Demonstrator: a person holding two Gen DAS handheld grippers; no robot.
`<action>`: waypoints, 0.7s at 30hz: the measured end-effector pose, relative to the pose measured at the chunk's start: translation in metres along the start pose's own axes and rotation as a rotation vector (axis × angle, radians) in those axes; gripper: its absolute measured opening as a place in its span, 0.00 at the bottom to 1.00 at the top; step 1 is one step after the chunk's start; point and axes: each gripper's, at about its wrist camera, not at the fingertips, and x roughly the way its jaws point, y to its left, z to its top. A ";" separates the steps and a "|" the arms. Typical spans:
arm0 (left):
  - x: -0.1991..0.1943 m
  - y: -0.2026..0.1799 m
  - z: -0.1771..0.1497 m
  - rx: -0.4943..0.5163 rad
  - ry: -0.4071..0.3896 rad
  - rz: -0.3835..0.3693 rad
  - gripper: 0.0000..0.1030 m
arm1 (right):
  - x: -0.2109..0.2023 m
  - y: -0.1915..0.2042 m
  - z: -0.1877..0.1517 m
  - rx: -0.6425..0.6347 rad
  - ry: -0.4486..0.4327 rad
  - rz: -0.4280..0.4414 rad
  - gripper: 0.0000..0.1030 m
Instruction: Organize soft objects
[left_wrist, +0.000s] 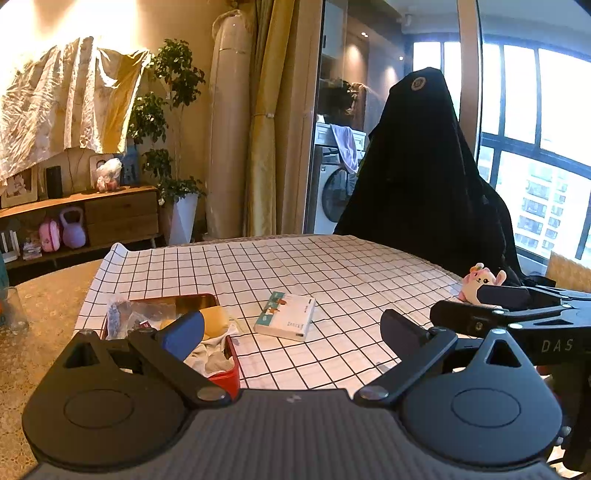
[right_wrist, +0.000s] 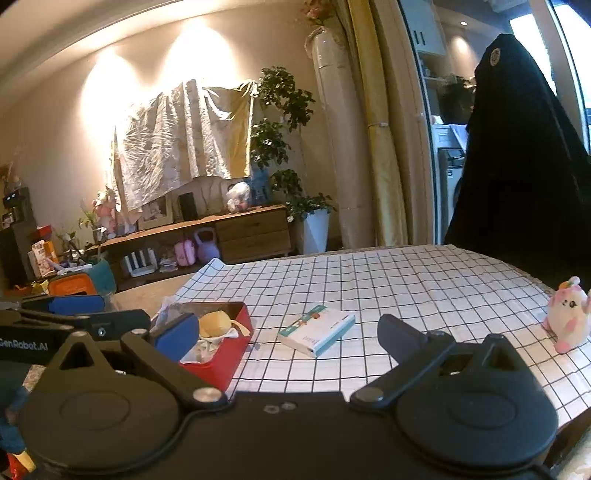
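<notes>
A red box (left_wrist: 227, 376) (right_wrist: 225, 354) sits at the left of the checked tablecloth (left_wrist: 332, 266) and holds a yellow soft lump (left_wrist: 216, 319) (right_wrist: 214, 323), white cloth and a plastic bag. A tissue pack (left_wrist: 286, 315) (right_wrist: 317, 328) lies mid-table. A pink plush toy (left_wrist: 480, 280) (right_wrist: 570, 317) stands at the right. My left gripper (left_wrist: 291, 328) is open and empty, hovering in front of the tissue pack. My right gripper (right_wrist: 288, 336) is open and empty, in front of the pack too; it shows in the left wrist view (left_wrist: 480, 306) beside the plush.
A black draped shape (left_wrist: 428, 166) stands behind the table's far right. A glass (left_wrist: 13, 310) sits on the counter at left. An orange container (right_wrist: 72, 284) is at far left. A sideboard (right_wrist: 207, 232) and plant stand by the back wall.
</notes>
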 end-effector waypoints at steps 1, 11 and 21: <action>0.000 0.000 -0.001 -0.003 0.002 -0.003 0.99 | 0.000 0.000 -0.001 0.002 0.004 0.000 1.00; 0.001 0.002 -0.002 -0.013 0.011 -0.009 0.99 | -0.001 0.002 -0.005 0.024 0.021 -0.005 1.00; 0.002 0.002 -0.004 -0.017 0.023 -0.016 0.99 | 0.003 0.003 -0.003 0.019 0.030 -0.004 1.00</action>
